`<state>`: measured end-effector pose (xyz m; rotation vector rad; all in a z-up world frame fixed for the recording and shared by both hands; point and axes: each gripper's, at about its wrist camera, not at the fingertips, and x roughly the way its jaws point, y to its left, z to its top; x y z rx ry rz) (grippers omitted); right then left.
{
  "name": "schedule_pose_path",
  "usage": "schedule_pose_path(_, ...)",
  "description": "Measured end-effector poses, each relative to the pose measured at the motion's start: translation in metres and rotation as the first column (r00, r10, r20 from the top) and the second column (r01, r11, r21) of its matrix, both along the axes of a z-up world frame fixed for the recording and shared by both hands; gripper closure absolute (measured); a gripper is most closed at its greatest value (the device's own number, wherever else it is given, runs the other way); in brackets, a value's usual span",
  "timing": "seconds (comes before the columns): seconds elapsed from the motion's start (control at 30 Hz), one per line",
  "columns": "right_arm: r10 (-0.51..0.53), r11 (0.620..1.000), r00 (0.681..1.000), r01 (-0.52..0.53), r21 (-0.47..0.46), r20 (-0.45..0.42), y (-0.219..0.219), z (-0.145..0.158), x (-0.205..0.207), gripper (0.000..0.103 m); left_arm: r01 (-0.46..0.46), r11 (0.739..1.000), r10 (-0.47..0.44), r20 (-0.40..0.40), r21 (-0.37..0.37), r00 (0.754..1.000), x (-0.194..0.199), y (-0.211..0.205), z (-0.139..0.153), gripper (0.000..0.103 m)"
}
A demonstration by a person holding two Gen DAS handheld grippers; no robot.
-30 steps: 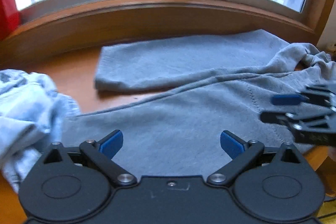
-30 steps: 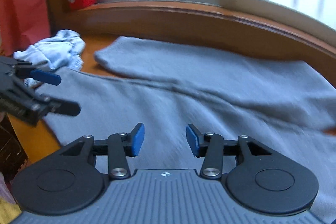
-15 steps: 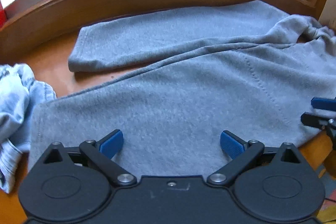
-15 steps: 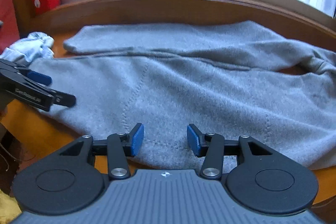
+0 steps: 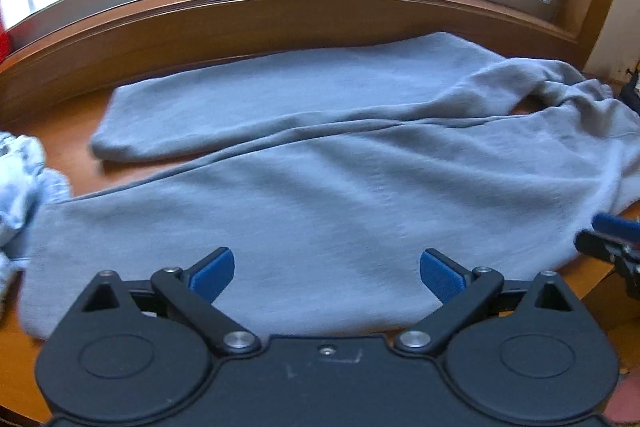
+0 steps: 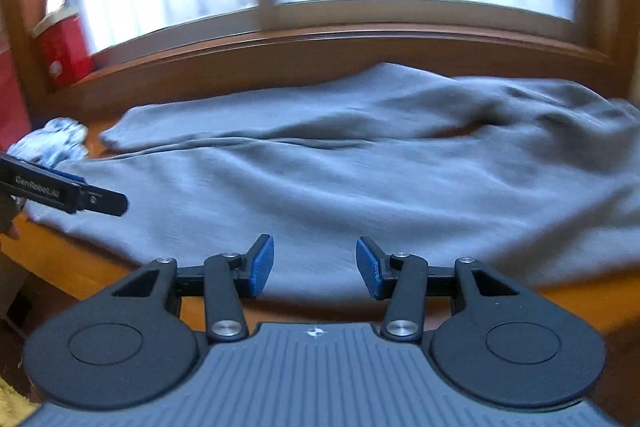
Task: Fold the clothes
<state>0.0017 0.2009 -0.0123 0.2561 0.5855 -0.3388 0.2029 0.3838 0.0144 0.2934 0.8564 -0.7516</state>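
Big grey sweatpants (image 5: 320,195) sprawl across the tabletop (image 5: 76,163), one leg far by the window sill, the other near, waistband bunched at the right. Thick fleece by the look: soft, floppy, light, likely to sag and drag, so best pinched at the hem and waistband edges. A small pale garment (image 5: 24,183) sits crumpled left. Left gripper (image 5: 325,271) hovers, jaws spread wide, empty; right gripper (image 6: 315,267), jaws partly apart, nothing between.
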Motion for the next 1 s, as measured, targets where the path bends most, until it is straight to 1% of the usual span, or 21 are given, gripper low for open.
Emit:
schedule_pose_path(0.1,-0.092,0.996,0.996,0.092,0.016,-0.004,-0.038,-0.002,-0.044,0.054,0.012,1.000,-0.011,0.008,-0.008,1.000,-0.024,-0.034,0.003,0.004)
schedule_pose_path(0.23,-0.190,0.981,0.982,0.190,-0.029,-0.013,-0.094,0.002,-0.106,0.054,0.003,1.000,-0.003,0.016,-0.017,1.000,-0.059,-0.076,0.003,0.004)
schedule_pose_path(0.27,-0.214,0.976,0.977,0.213,-0.041,-0.015,-0.108,0.003,-0.122,0.051,0.003,1.000,-0.003,0.009,-0.023,1.000,-0.067,-0.083,0.002,0.004)
schedule_pose_path(0.3,-0.236,0.971,0.972,0.235,-0.049,-0.013,-0.122,0.004,-0.135,0.040,0.004,1.000,-0.004,0.001,-0.029,1.000,-0.076,-0.090,0.001,0.003)
schedule_pose_path(0.33,-0.257,0.965,0.966,0.256,-0.054,-0.011,-0.135,0.006,-0.147,0.036,0.010,0.999,-0.010,-0.006,-0.033,1.000,-0.085,-0.099,0.000,0.004)
schedule_pose_path(0.43,-0.302,0.950,0.953,0.300,-0.089,-0.006,-0.178,0.008,-0.177,0.035,0.049,0.998,-0.049,-0.017,-0.032,0.999,-0.112,-0.122,-0.003,0.004)
schedule_pose_path(0.53,-0.363,0.927,0.931,0.358,-0.108,-0.028,-0.218,0.006,-0.193,0.035,0.102,0.995,-0.102,-0.030,-0.004,0.994,-0.131,-0.145,-0.002,0.004)
schedule_pose_path(0.6,-0.405,0.911,0.914,0.401,-0.093,-0.028,-0.245,0.004,-0.198,0.035,0.143,0.990,-0.143,-0.032,0.008,0.989,-0.136,-0.160,-0.003,0.004)
schedule_pose_path(0.7,-0.475,0.878,0.880,0.473,-0.082,-0.020,-0.279,0.000,-0.201,0.035,0.197,0.980,-0.197,-0.019,0.008,0.980,-0.133,-0.185,-0.006,0.004)
schedule_pose_path(0.77,-0.528,0.847,0.849,0.524,-0.088,-0.023,-0.297,-0.002,-0.198,0.035,0.223,0.975,-0.223,-0.037,-0.007,0.974,-0.124,-0.205,-0.009,0.004)
schedule_pose_path(0.8,-0.541,0.839,0.841,0.537,-0.087,-0.022,-0.305,-0.002,-0.196,0.035,0.234,0.972,-0.235,-0.045,-0.019,0.971,-0.120,-0.214,-0.009,0.004)
schedule_pose_path(0.87,-0.538,0.841,0.842,0.535,-0.083,-0.026,-0.319,-0.001,-0.194,0.035,0.254,0.966,-0.256,-0.045,-0.048,0.965,-0.115,-0.229,-0.010,0.004)
schedule_pose_path(0.9,-0.531,0.846,0.847,0.528,-0.079,-0.026,-0.324,0.001,-0.192,0.035,0.254,0.966,-0.257,-0.043,-0.049,0.966,-0.113,-0.236,-0.010,0.004)
schedule_pose_path(1.0,-0.478,0.876,0.878,0.478,-0.072,0.016,-0.341,0.016,-0.182,0.035,0.259,0.965,-0.261,-0.051,-0.039,0.964,-0.111,-0.255,-0.010,0.004)
